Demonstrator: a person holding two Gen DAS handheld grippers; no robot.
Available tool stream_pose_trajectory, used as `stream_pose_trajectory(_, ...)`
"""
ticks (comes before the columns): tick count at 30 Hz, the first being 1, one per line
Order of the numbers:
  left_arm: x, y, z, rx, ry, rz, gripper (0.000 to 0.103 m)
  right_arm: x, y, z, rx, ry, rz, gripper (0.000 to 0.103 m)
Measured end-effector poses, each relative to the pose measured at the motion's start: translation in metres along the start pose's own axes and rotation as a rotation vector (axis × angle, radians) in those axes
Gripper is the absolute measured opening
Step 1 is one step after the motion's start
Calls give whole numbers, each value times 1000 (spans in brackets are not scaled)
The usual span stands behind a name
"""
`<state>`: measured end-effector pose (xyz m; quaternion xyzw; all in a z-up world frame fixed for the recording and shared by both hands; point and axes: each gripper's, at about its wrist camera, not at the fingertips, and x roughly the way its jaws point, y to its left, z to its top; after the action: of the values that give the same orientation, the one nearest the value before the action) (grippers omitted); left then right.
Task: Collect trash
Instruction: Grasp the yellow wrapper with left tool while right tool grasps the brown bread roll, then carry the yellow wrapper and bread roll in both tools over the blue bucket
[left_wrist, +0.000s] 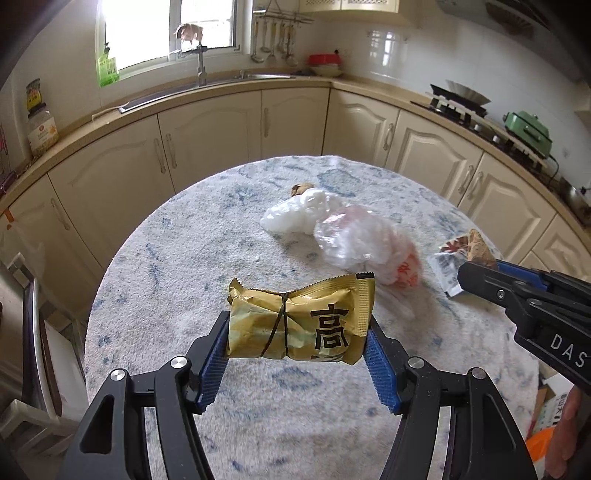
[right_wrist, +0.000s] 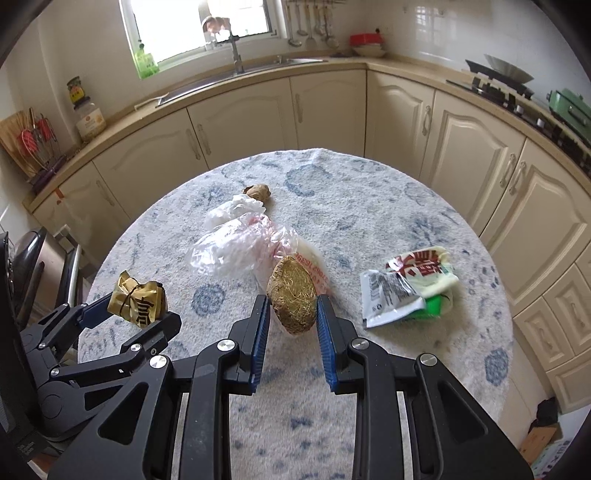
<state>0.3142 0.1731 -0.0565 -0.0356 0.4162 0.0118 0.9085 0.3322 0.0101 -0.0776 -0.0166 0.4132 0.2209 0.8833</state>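
Bags (right_wrist: 240, 243) of see-through plastic lie crumpled mid-bench (right_wrist: 369, 206), while the left tongs (left_wrist: 297, 332) pinch a gold snack packet (left_wrist: 301, 319) above it and the right tongs (right_wrist: 291, 314) squeeze a brown lump (right_wrist: 293, 299).

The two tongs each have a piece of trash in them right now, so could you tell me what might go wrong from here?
1. The left tongs pinch the gold wrapper only by its crumpled ends, so it may buckle and slip out.
2. The right tongs clamp the brown fibrous lump near its lower part; it could pivot or crumble.
3. The clear plastic bag lies just behind the lump and might catch and drag along.
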Motion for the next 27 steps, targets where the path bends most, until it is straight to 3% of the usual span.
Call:
stream_pose_trajectory(12, -48, -50, -20, 91, -38, -74, 62, -59, -48, -38, 91, -45, -85, 26)
stream_pose_trajectory(27, -58, -167, -40, 324, -1, -245, 62, -121, -152, -106, 328, -62, -264, 26)
